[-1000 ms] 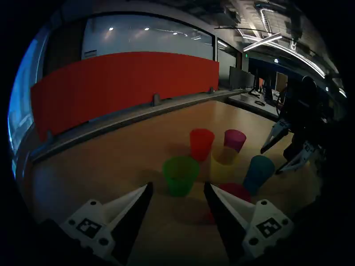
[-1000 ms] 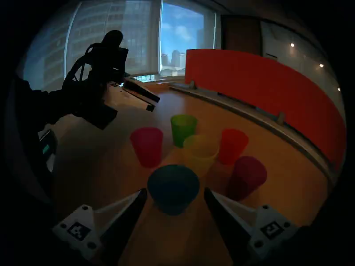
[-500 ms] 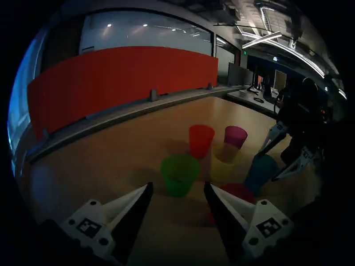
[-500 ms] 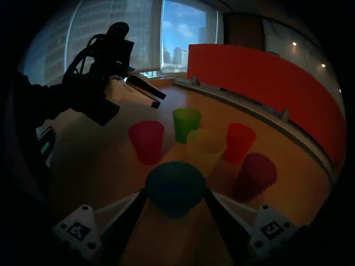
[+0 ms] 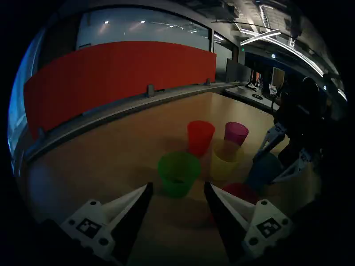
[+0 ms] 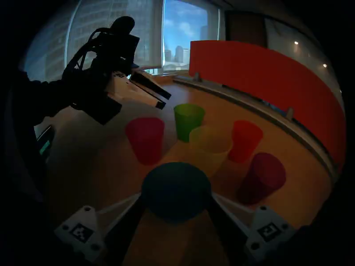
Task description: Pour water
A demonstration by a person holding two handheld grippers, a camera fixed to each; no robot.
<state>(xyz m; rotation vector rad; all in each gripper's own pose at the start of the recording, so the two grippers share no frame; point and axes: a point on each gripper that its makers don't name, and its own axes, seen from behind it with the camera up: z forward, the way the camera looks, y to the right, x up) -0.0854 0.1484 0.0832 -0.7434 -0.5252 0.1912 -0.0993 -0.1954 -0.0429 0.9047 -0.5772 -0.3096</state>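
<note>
Several coloured plastic cups stand in a cluster on the wooden table (image 5: 106,150). My right gripper (image 6: 176,197) is open, and the blue cup (image 6: 176,190) sits between its fingers, reaching across the gap. From the left gripper view, that blue cup (image 5: 264,170) shows between the right gripper's (image 5: 282,155) white fingers. My left gripper (image 5: 177,188) is open, with the green cup (image 5: 179,173) just beyond its fingertips. The orange-red cup (image 5: 200,137), yellow cup (image 5: 226,158) and purple cup (image 5: 235,133) stand behind it. A pink cup (image 5: 239,191) is partly hidden by the left gripper's right finger.
A red partition (image 5: 120,75) with a grey rail runs along the table's far edge. In the right gripper view the left gripper (image 6: 163,99) hovers over the pink cup (image 6: 145,139), held by a dark sleeve (image 6: 44,102). Windows (image 6: 182,35) lie behind it.
My right gripper has moved forward so the blue cup now lies deep between its fingers. The left gripper has drifted slightly closer to the green cup. No cup has shifted.
</note>
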